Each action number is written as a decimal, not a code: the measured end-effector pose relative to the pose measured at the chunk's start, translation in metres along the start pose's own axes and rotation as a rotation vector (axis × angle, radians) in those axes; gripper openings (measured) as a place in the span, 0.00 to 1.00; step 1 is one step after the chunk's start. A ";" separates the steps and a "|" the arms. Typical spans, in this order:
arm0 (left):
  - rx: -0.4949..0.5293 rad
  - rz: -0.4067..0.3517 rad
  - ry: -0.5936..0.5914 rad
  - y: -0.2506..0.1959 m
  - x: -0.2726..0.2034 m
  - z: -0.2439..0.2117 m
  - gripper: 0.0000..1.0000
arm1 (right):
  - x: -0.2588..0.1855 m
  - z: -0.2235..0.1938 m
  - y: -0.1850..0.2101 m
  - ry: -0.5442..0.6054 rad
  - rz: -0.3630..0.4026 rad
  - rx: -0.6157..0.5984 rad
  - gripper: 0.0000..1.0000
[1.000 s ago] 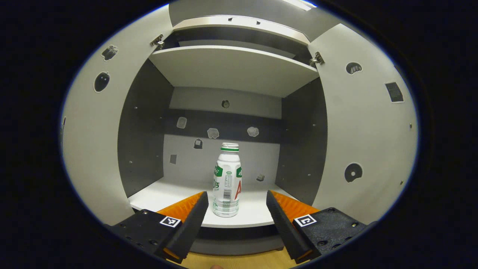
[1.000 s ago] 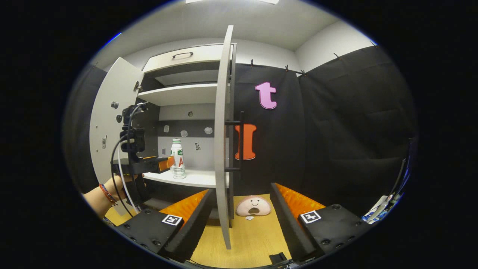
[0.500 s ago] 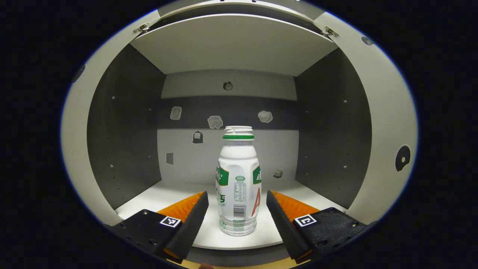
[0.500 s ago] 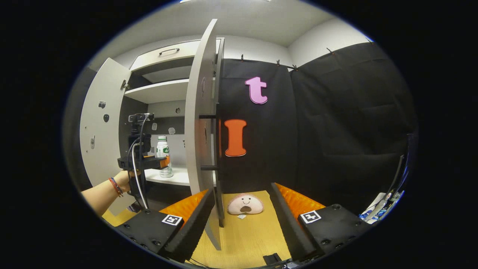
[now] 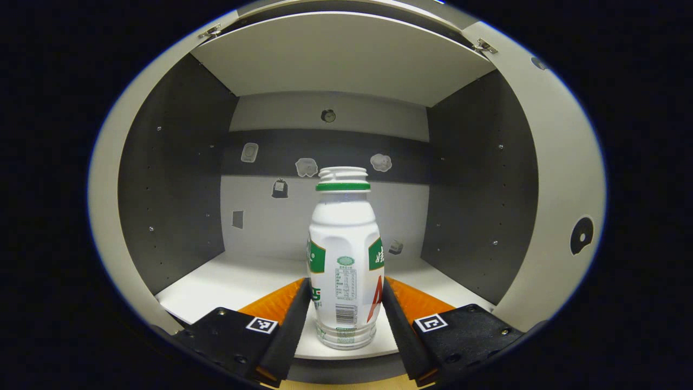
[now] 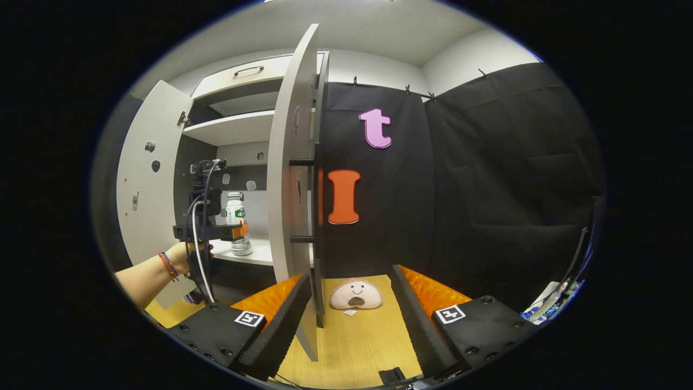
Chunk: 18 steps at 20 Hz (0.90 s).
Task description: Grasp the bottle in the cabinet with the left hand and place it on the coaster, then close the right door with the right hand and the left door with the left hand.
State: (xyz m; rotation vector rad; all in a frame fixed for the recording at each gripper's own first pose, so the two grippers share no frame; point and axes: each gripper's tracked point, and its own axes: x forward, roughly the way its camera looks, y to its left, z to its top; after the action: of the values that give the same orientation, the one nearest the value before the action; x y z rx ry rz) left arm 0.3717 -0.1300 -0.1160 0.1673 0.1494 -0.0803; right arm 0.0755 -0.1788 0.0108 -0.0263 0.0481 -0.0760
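Note:
A white bottle point(image 5: 344, 254) with a green neck ring and no cap stands near the front of the cabinet's lower shelf point(image 5: 233, 281). My left gripper point(image 5: 345, 309) has both fingers pressed against the bottle's lower sides. In the right gripper view the same bottle point(image 6: 236, 208) and left gripper point(image 6: 238, 232) appear inside the cabinet, held by a hand. The right gripper point(image 6: 349, 303) hangs open over the wooden table, just right of the right door point(image 6: 289, 162), which stands open edge-on. The left door point(image 6: 143, 184) is swung wide. A pink smiling-face coaster point(image 6: 355, 295) lies on the table.
An upper shelf point(image 5: 335, 59) roofs the compartment, and dark side walls point(image 5: 178, 173) flank it. Both open doors point(image 5: 563, 173) frame the opening. A black handle point(image 6: 306, 200) sticks out of the right door. Cables and small items lie at the table's right edge point(image 6: 547, 309).
My left gripper has gone deeper into the cabinet and its fingers have narrowed onto the bottle. The right gripper has barely moved over the last half second.

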 end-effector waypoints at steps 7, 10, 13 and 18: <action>-0.032 0.011 -0.024 0.004 -0.073 0.003 0.77 | -0.015 0.002 0.013 -0.012 0.062 -0.011 0.98; -0.023 0.020 -0.018 0.006 -0.101 -0.011 0.77 | -0.026 0.003 0.016 -0.018 0.092 -0.021 0.98; -0.045 0.034 0.007 0.008 -0.127 -0.040 0.77 | -0.038 0.004 0.017 -0.022 0.119 -0.031 0.99; -0.034 0.057 0.054 0.008 -0.158 -0.098 0.77 | -0.054 0.000 0.013 -0.015 0.148 -0.051 0.99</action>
State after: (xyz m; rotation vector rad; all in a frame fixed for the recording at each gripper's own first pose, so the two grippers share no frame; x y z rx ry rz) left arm 0.2026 -0.0945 -0.1855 0.1400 0.2000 -0.0161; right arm 0.0230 -0.1617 0.0128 -0.0740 0.0367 0.0729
